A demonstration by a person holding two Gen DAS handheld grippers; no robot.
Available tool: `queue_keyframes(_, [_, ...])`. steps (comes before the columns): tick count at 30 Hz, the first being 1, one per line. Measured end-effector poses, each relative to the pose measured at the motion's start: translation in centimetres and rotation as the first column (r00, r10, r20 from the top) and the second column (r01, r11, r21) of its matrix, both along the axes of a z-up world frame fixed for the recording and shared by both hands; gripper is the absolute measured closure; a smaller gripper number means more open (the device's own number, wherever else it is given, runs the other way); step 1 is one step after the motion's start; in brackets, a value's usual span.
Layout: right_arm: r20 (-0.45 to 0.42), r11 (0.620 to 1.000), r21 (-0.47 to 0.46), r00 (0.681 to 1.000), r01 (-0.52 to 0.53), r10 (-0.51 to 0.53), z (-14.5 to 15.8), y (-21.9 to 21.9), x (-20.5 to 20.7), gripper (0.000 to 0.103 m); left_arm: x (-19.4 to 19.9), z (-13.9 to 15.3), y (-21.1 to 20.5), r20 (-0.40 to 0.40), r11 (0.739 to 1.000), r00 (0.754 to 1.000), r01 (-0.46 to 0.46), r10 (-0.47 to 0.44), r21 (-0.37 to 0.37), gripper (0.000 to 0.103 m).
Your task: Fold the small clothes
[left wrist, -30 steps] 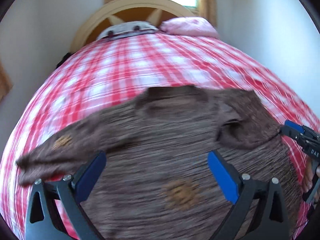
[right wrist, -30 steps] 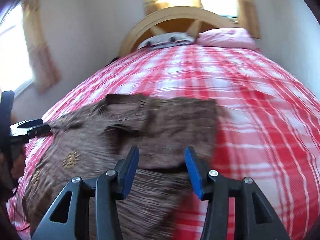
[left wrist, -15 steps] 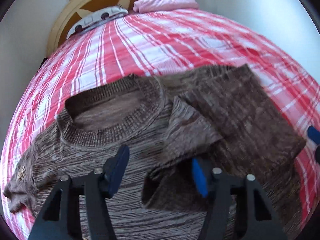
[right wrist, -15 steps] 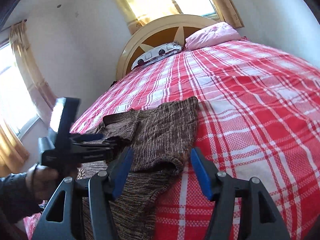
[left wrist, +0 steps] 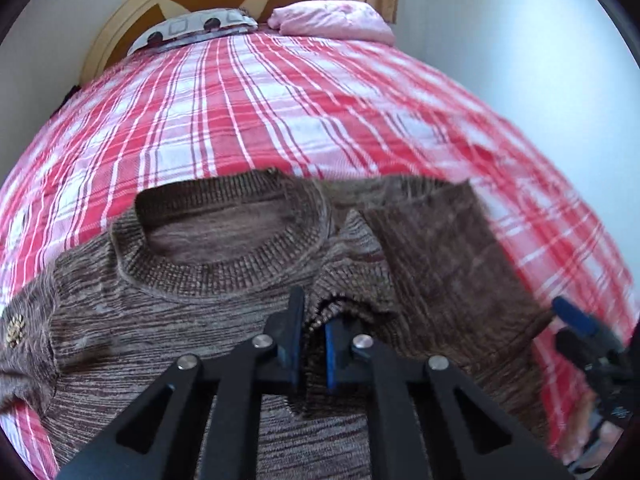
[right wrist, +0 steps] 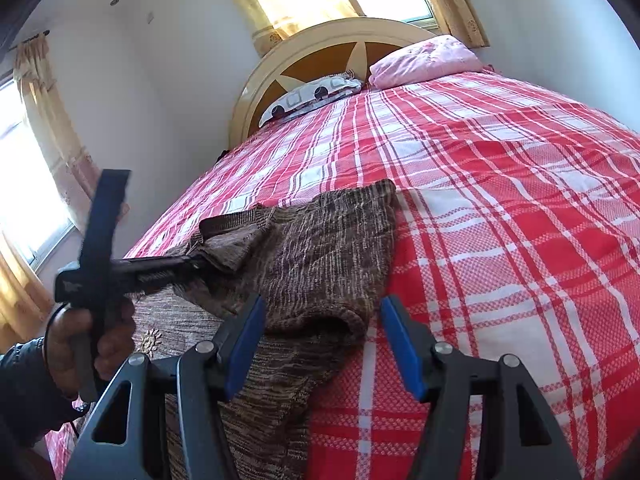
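A brown knitted sweater (left wrist: 200, 320) lies front up on the bed, its round collar (left wrist: 224, 240) toward the headboard. Its right sleeve (left wrist: 440, 260) is folded in over the chest. My left gripper (left wrist: 314, 320) is shut, pinching a fold of knit just below the collar where the sleeve meets the body. The right wrist view shows the left gripper (right wrist: 196, 262) from the side, biting into the sweater (right wrist: 320, 248). My right gripper (right wrist: 322, 308) is open and hovers over the folded sleeve's near edge, its pads not pressing on cloth. It also shows as the right gripper (left wrist: 580, 320) at the sweater's right edge.
A red and white plaid cover (right wrist: 500, 220) spreads over the whole bed, bare to the right of the sweater. A pink pillow (right wrist: 424, 58) and a patterned pillow (right wrist: 312, 98) lie against the round headboard (right wrist: 320, 36). A hand (right wrist: 92, 344) in a dark sleeve holds the left gripper.
The left gripper came forward over the sweater and its jaws went from wide open to shut on the knit below the collar. The right gripper's jaws spread a little and its view rolled.
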State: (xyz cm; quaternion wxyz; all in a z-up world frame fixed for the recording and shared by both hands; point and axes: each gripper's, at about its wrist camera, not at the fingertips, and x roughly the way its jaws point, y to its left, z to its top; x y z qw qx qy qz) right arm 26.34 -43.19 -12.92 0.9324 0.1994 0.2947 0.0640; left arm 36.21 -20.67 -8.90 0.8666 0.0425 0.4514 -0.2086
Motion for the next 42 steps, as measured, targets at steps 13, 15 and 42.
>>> queue_keyframes(13, [-0.011, 1.000, -0.001, 1.000, -0.008, 0.008, -0.2, 0.0, 0.2, 0.042, 2.1, -1.4, 6.8, -0.101, 0.984, 0.988, -0.131, 0.119, -0.120, 0.094])
queue_keyframes(15, [-0.018, 1.000, -0.001, 1.000, -0.013, 0.013, -0.3, 0.1, 0.3, 0.042, 2.3, -2.3, 7.1, -0.121, 0.983, 0.985, -0.138, 0.124, -0.118, 0.094])
queue_keyframes(42, [-0.088, 0.967, -0.105, 0.971, -0.232, 0.223, -0.6, 6.5, 2.6, 0.036, 0.1, -3.0, 7.2, 0.000, 0.988, 0.991, -0.134, 0.134, 0.077, 0.051])
